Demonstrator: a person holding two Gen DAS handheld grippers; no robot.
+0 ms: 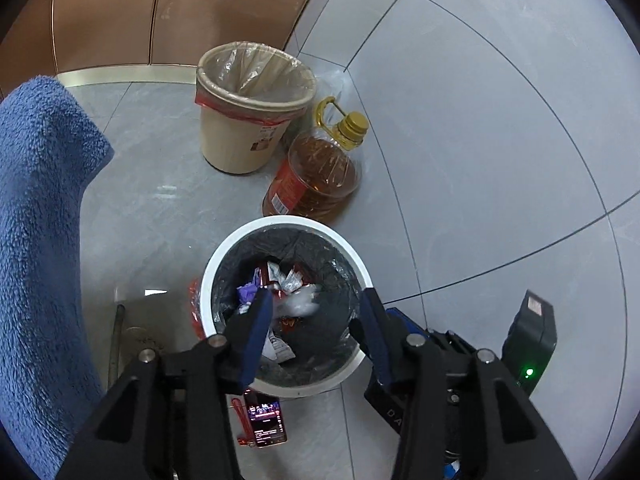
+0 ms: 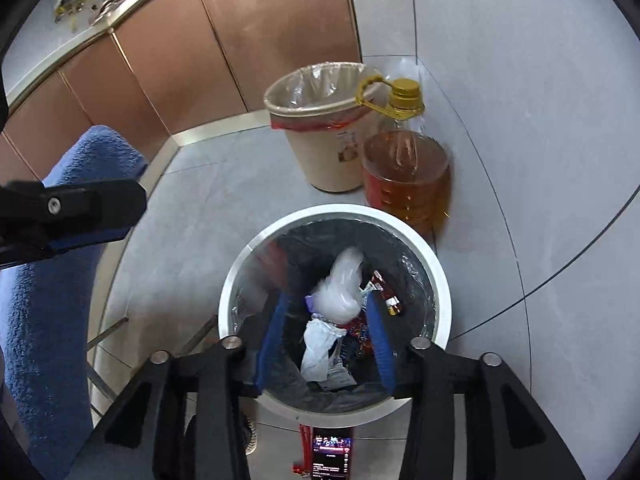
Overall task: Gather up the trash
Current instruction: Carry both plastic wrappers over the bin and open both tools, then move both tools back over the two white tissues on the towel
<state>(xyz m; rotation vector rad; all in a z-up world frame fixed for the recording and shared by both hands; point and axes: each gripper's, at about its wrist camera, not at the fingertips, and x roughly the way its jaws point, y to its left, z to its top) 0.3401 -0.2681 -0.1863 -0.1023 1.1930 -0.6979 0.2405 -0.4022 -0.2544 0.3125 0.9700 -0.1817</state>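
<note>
White bin (image 2: 434,276) near centre (beige bin (image 2: 320,152) and oil jug (image 2: 406,176) sit far behind), trash (image 2: 340,292) inside. Left gripper (image 1: 316,320) and right gripper (image 2: 328,332) hover above it, both half open, empty. Drop step looks done; next, fetch more trash.

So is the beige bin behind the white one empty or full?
Looks empty: the beige bin shows only its clear liner inside, though its bottom is not visible.
</note>
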